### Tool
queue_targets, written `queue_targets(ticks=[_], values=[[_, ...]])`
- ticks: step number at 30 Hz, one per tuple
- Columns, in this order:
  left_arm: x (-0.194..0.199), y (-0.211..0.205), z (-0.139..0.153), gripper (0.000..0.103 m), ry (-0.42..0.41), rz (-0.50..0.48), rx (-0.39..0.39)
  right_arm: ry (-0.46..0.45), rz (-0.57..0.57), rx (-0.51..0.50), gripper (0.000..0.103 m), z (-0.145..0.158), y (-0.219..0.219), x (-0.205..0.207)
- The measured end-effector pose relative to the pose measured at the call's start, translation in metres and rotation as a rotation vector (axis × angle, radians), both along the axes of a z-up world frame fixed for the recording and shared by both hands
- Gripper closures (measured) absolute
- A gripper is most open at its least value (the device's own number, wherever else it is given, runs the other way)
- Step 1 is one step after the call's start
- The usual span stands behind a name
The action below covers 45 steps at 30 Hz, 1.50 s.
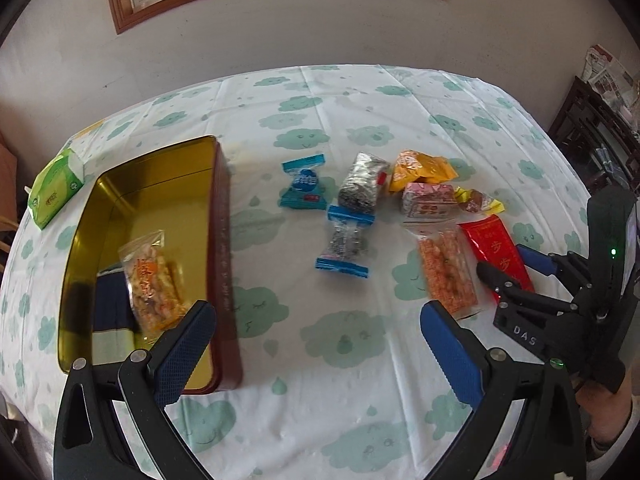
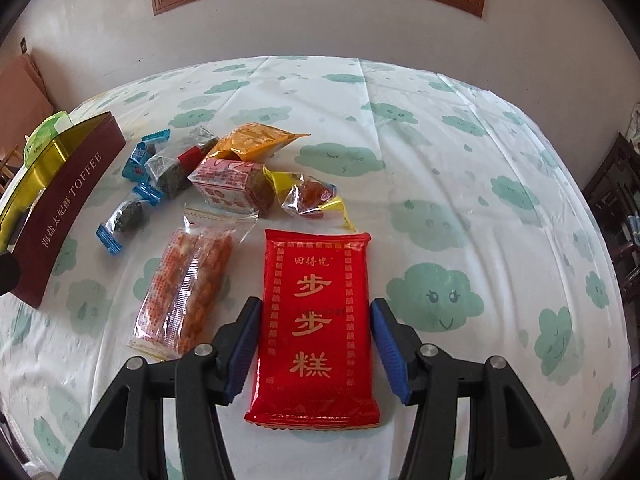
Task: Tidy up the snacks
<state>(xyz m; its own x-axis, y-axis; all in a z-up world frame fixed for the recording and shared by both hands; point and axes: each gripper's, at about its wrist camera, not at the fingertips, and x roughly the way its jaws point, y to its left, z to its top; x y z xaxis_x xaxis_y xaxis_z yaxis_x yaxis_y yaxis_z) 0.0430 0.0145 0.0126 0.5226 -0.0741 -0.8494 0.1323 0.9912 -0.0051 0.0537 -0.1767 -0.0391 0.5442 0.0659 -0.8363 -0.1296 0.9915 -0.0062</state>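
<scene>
A red flat packet with gold characters lies on the tablecloth. My right gripper straddles it, one blue pad close beside each long edge, and the wrapper is not squeezed. A clear packet of orange crisps lies just to its left. Farther back sits a cluster of snacks: pink pack, orange-yellow pack, yellow-wrapped candy, blue-wrapped candies. My left gripper hangs wide open over bare cloth beside the gold-lined toffee tin, which holds another orange crisp packet and a dark blue item.
A green tissue pack lies beyond the tin at the table's left edge. Dark furniture stands past the table's right side. A hand holds the right gripper. The wall and a wood-framed window are behind.
</scene>
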Motion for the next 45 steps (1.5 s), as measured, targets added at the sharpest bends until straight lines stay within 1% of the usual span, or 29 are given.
queue_targets(ticks=[2,3,6,12,14,19,21,23,24,25,28,29,32,33,34,35,36,39,45], values=[[0.002,-0.012,-0.004,0.002,0.005,-0.019,-0.003,-0.015,0.001,0.022,0.048,0.000,-0.003,-0.003],[0.002,-0.019,-0.007,0.002,0.009,-0.031,-0.005,-0.021,0.002,0.021,0.052,0.000,-0.005,-0.003],[0.004,-0.036,-0.013,0.002,0.016,-0.062,-0.009,-0.039,0.002,0.052,0.057,0.001,-0.012,-0.006],[0.012,-0.062,-0.021,0.002,0.044,-0.101,-0.024,-0.061,-0.080,0.055,0.058,-0.001,-0.046,-0.006],[0.018,-0.068,-0.023,0.002,0.046,-0.099,-0.037,-0.069,-0.111,0.039,0.058,-0.002,-0.059,-0.006],[0.037,-0.079,-0.034,0.006,0.087,-0.083,-0.063,-0.081,-0.164,0.050,0.057,-0.004,-0.088,-0.003],[0.043,-0.083,-0.040,0.014,0.105,-0.077,-0.060,-0.086,-0.165,0.052,0.057,-0.005,-0.090,-0.003],[0.047,-0.086,-0.045,0.019,0.120,-0.076,-0.061,-0.086,-0.165,0.047,0.057,-0.005,-0.090,-0.002],[0.049,-0.087,-0.048,0.023,0.129,-0.072,-0.056,-0.085,-0.165,0.048,0.057,-0.005,-0.090,-0.002],[0.051,-0.087,-0.051,0.025,0.136,-0.067,-0.051,-0.086,-0.166,0.050,0.057,-0.005,-0.090,-0.002],[0.055,-0.088,-0.058,0.035,0.160,-0.060,-0.057,-0.085,-0.165,0.053,0.057,-0.005,-0.091,-0.002],[0.055,-0.088,-0.058,0.036,0.153,-0.058,-0.055,-0.085,-0.164,0.053,0.056,-0.005,-0.091,-0.002],[0.054,-0.091,-0.057,0.044,0.141,-0.071,-0.040,-0.086,-0.164,0.055,0.055,-0.005,-0.091,-0.002],[0.054,-0.091,-0.057,0.051,0.135,-0.076,-0.036,-0.086,-0.163,0.055,0.055,-0.005,-0.090,-0.002],[0.053,-0.091,-0.056,0.056,0.129,-0.081,-0.033,-0.086,-0.163,0.054,0.055,-0.005,-0.090,-0.002],[0.053,-0.092,-0.056,0.066,0.125,-0.086,-0.027,-0.086,-0.163,0.054,0.055,-0.005,-0.090,-0.002],[0.052,-0.092,-0.055,0.070,0.123,-0.092,-0.022,-0.086,-0.163,0.054,0.055,-0.006,-0.090,-0.002],[0.050,-0.090,-0.055,0.070,0.131,-0.098,-0.031,-0.085,-0.163,0.050,0.054,-0.006,-0.089,-0.002],[0.031,-0.087,-0.053,0.070,0.129,-0.139,-0.012,-0.085,-0.158,0.033,0.054,-0.007,-0.087,-0.002]])
